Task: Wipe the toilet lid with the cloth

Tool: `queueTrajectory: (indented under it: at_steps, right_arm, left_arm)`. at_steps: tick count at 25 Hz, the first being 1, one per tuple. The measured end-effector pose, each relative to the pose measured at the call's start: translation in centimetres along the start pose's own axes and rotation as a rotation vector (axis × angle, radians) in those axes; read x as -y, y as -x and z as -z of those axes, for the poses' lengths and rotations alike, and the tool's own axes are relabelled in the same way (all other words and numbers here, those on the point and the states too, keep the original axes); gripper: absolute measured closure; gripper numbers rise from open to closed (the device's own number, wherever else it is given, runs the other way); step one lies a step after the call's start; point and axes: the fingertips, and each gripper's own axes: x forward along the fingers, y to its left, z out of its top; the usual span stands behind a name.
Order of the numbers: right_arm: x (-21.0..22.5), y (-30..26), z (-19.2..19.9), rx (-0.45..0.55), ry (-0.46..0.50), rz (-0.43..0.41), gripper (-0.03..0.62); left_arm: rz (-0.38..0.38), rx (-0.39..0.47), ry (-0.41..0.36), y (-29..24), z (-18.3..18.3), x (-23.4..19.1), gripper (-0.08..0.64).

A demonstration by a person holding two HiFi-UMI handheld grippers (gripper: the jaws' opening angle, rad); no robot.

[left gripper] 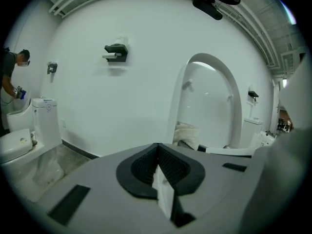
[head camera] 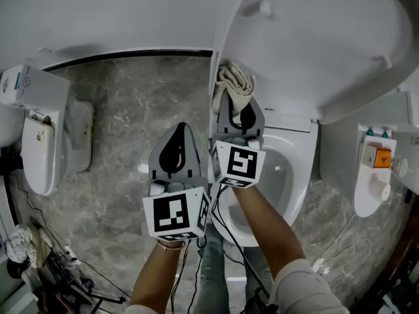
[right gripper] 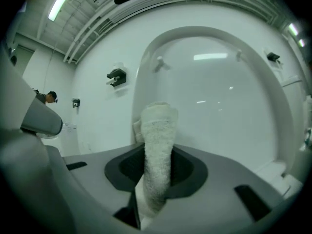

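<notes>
The white toilet lid [head camera: 314, 51] stands raised, its inner face filling the right gripper view [right gripper: 219, 101]. A beige cloth [head camera: 234, 84] sticks out of my right gripper [head camera: 237, 100], which is shut on it near the lid's lower left edge. In the right gripper view the cloth [right gripper: 157, 150] rises between the jaws, close in front of the lid. My left gripper [head camera: 175, 131] hangs over the floor left of the bowl, shut with nothing in it. The left gripper view shows the lid [left gripper: 209, 106] and the cloth [left gripper: 187, 134] ahead to the right.
The open bowl [head camera: 275, 175] lies under my right arm. Another toilet [head camera: 42, 136] stands at the left, and one more [head camera: 380, 175] at the right. Grey marble floor [head camera: 124, 110] spreads between them. Cables [head camera: 72, 267] lie at lower left. A person [left gripper: 10, 77] stands far left.
</notes>
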Motion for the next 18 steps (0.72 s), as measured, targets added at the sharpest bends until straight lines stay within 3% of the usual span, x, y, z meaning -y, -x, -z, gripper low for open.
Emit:
queueTrajectory:
  at_steps: [5, 10, 14, 18]
  right_arm:
    - [-0.2, -2.0, 3.0, -0.022, 0.066, 0.006, 0.495]
    - [3.3, -1.3, 3.8, -0.065, 0.17, -0.004, 0.494]
    - [11.8, 0.9, 3.4, -0.055, 0.179, 0.122, 0.494]
    - [22.8, 4.0, 3.4, -0.075, 0.163, 0.339, 0.494]
  left_arm:
    - [-0.05, -0.029, 0.038, 1.2, 2.9, -3.8, 0.549]
    - [-0.011, -0.045, 0.047, 0.0, 4.3, -0.6, 0.549]
    - [0.057, -0.049, 0.032, -1.8, 3.8, 5.1, 0.549]
    - [0.115, -0.045, 0.012, -3.4, 3.4, 11.0, 0.549]
